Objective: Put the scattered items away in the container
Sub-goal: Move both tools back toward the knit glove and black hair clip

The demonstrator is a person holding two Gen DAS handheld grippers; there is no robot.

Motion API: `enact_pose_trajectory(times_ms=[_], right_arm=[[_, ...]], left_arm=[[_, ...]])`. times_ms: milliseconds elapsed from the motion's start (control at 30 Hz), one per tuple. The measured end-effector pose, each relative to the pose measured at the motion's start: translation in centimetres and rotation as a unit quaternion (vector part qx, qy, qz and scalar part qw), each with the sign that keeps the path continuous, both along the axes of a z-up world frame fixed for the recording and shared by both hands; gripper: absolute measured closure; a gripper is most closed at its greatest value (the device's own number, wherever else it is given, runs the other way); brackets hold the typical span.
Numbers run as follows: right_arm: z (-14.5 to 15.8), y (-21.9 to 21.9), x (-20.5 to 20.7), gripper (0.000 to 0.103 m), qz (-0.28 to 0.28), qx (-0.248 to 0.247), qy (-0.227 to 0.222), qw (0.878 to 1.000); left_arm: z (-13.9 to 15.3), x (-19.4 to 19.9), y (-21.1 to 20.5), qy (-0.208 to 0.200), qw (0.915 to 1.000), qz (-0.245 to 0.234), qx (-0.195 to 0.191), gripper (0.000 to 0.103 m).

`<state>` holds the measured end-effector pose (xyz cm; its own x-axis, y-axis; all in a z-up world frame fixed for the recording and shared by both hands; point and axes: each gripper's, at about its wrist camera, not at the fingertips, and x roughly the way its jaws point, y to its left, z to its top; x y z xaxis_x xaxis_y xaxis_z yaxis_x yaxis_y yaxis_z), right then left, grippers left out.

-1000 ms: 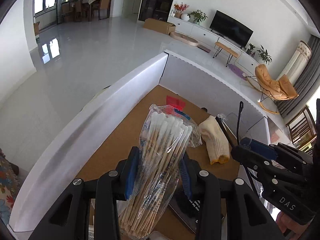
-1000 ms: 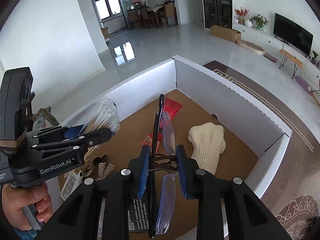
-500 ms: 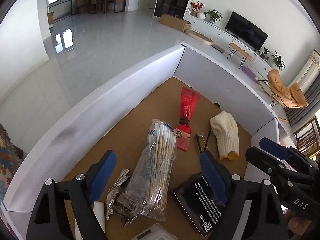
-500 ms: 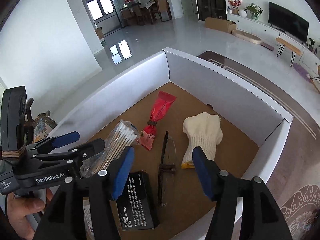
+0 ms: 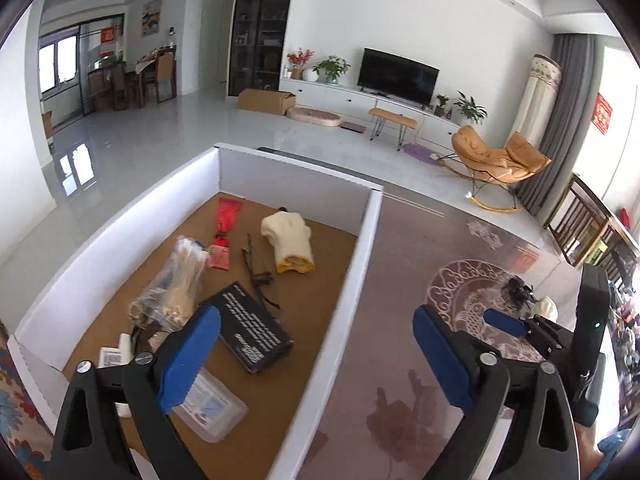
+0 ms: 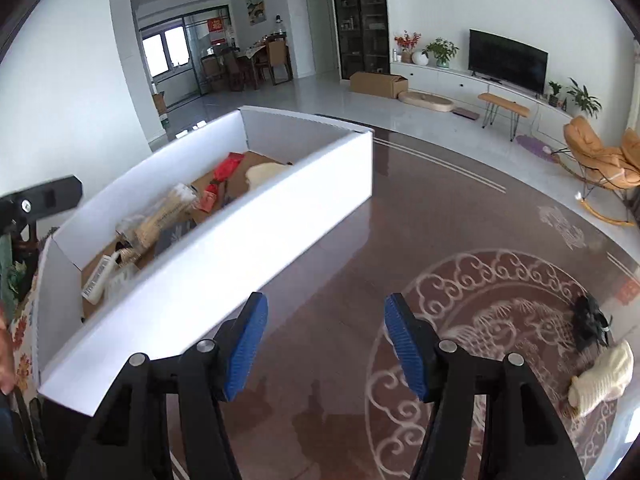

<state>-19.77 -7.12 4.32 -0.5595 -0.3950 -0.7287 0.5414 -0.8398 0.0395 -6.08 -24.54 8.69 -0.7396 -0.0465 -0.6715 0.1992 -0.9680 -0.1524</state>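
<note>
The white cardboard box (image 5: pixel 362 240) with a brown floor holds a bag of cotton swabs (image 5: pixel 176 284), glasses (image 5: pixel 256 272), a cream glove (image 5: pixel 290 242), a red packet (image 5: pixel 224 228), a black box (image 5: pixel 252 326) and a clear pouch (image 5: pixel 208 406). My left gripper (image 5: pixel 316 356) is open and empty over the box's right wall. My right gripper (image 6: pixel 322 344) is open and empty over the glass table, right of the box (image 6: pixel 224 264). A second cream glove (image 6: pixel 604 378) and a black hair clip (image 6: pixel 590 322) lie on the table at the right.
The dark glass table (image 6: pixel 460 264) has a round white fish pattern. A patterned cloth (image 5: pixel 16 408) lies left of the box. The right gripper's body (image 5: pixel 560 340) shows at the right of the left wrist view.
Both grippers opened and let go: the swab bag and the glasses now lie in the box. Both grippers then rose and swung right, out over the table.
</note>
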Motion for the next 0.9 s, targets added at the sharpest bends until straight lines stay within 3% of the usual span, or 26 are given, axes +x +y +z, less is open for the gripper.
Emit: enact_pose_trajectory(times_ms=[167,333,567,733,900], right_arm=[[-3.7,12.9,5.5,0.041,-0.101,0.041,0.016,0.994],[-4.7,20.5,7.4,0.041,-0.176,0.069,0.016,0.982],[-4.7,20.7,8.9,0.041,-0.177,0.083,0.051,0.979],[-4.9,21.2,9.4,0.041,-0.199,0.061,0.049,0.977],[-4.8,22.4,9.3,0.041,-0.225,0.04,0.042,0.973]], left_arm=[[-7.1,-0.9,9.3,-0.043,0.9951,-0.085,0.026,0.0],[-11.7,-1.9,14.4,-0.044,0.9936,-0.103,-0.012,0.0],[-13.3,-1.8,15.5,-0.047,0.9903,-0.125,-0.038,0.0],[-13.3,-1.5,15.3,-0.036,0.99,-0.134,-0.023,0.0],[-14.0,-2.1,14.2,-0.054,0.9904,-0.126,0.017,0.0]])
